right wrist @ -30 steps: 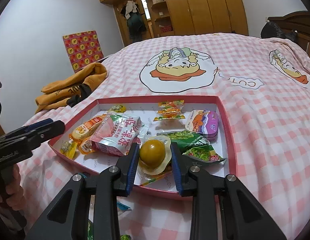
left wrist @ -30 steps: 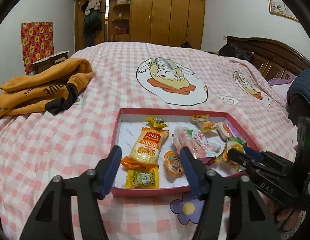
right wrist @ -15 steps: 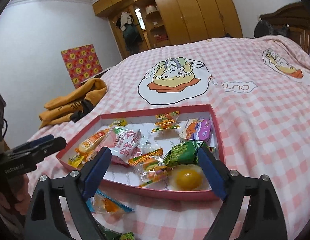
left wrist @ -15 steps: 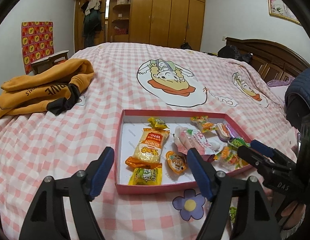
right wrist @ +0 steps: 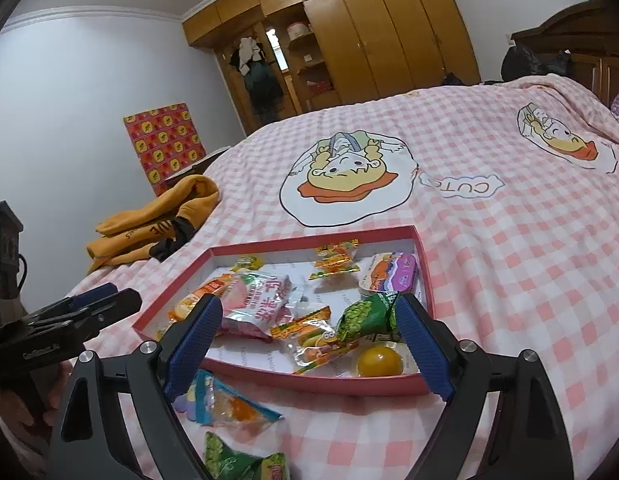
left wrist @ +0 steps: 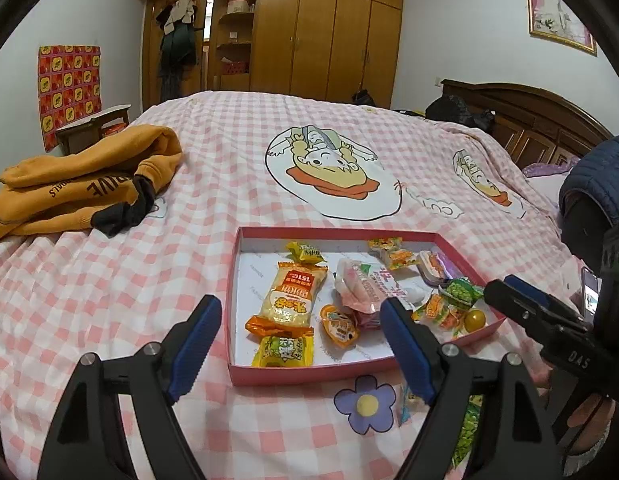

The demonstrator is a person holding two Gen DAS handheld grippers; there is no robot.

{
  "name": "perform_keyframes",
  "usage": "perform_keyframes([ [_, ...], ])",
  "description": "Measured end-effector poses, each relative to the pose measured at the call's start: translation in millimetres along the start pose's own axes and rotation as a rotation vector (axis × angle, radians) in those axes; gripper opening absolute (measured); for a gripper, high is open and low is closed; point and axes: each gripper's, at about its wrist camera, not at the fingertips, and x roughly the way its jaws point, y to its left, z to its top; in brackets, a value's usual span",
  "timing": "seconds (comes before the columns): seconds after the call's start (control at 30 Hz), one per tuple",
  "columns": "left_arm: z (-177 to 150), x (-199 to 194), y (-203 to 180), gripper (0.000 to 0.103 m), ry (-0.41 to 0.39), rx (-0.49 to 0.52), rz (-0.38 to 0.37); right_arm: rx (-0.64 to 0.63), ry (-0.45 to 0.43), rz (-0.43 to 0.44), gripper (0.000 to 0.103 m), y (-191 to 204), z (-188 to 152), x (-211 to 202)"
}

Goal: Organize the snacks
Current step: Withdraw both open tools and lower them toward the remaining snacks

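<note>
A shallow pink tray (left wrist: pixel 301 371) (right wrist: pixel 317 383) lies on the checked bedspread and holds several wrapped snacks. Among them are a long yellow-orange packet (left wrist: pixel 290 297), a pink-white packet (right wrist: pixel 258 300), a green pea packet (right wrist: pixel 367 314) and a round yellow sweet (right wrist: pixel 379 361) near the front rim. My left gripper (left wrist: pixel 300 335) hovers open over the tray's near left corner, empty. My right gripper (right wrist: pixel 309 342) is open too, above the tray's near edge, nothing between its fingers. Outside the tray lie a blue-edged clear packet (right wrist: pixel 229 400) and a green packet (right wrist: pixel 237 460).
A folded orange sweatshirt (left wrist: pixel 77 184) lies on the bed to the left. A wooden headboard (left wrist: pixel 521 120) and dark bags stand at the far right, a wardrobe (left wrist: pixel 301 32) behind. A person's dark sleeve (left wrist: pixel 601 184) is at the right edge.
My right gripper went from shut on the yellow sweet to open, leaving it in the tray, then drew back and rose. My left gripper opened wider and pulled back from the tray.
</note>
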Motion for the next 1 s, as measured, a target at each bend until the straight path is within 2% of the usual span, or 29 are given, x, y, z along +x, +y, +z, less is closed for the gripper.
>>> perform_keyframes([
  [0.6,-1.3,-25.2,-13.5,0.085,-0.016,0.034,-0.016,-0.103,0.024,0.001,0.09,26.9,-12.8,-30.0],
  [1.0,-9.6,-30.9,-28.1,0.085,0.002,0.066,-0.042,-0.109,0.052,-0.019,0.09,26.4,-21.8,-37.2],
])
